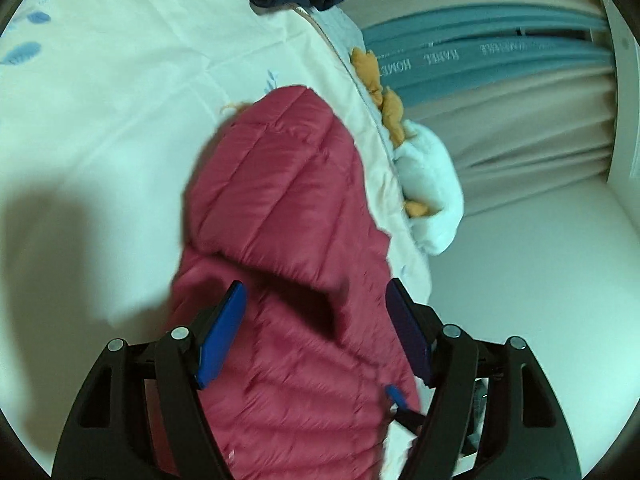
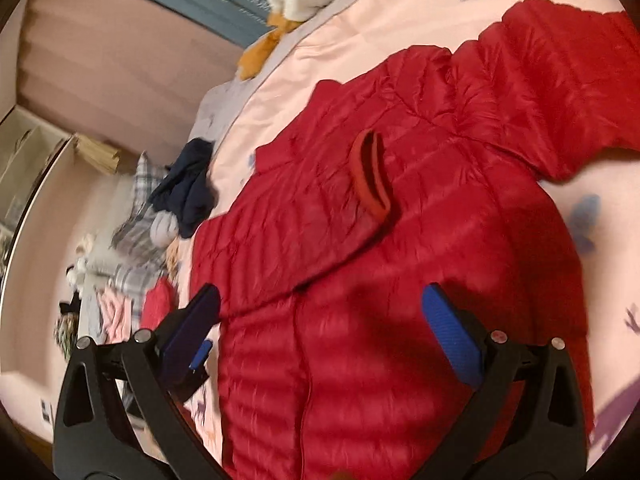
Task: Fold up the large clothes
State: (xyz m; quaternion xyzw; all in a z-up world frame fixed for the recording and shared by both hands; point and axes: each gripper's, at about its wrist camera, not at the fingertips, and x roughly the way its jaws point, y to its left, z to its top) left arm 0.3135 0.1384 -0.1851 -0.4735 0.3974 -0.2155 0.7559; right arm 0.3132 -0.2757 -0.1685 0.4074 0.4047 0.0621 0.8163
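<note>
The red jacket (image 2: 400, 240) lies spread on the bed (image 2: 340, 40), filling mid-frame. Puffy, light and slippery, it likely grips best at hem or cuff (image 2: 370, 176). Left gripper (image 1: 316, 328) and right gripper (image 2: 320, 320) hover spread, holding nothing.

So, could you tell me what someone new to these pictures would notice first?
The red quilted jacket spread over the pale floral bedspread fills the right wrist view, one sleeve folded across its front. Both open grippers, left and right, hang above it. A white plush toy lies at the bed's edge.
</note>
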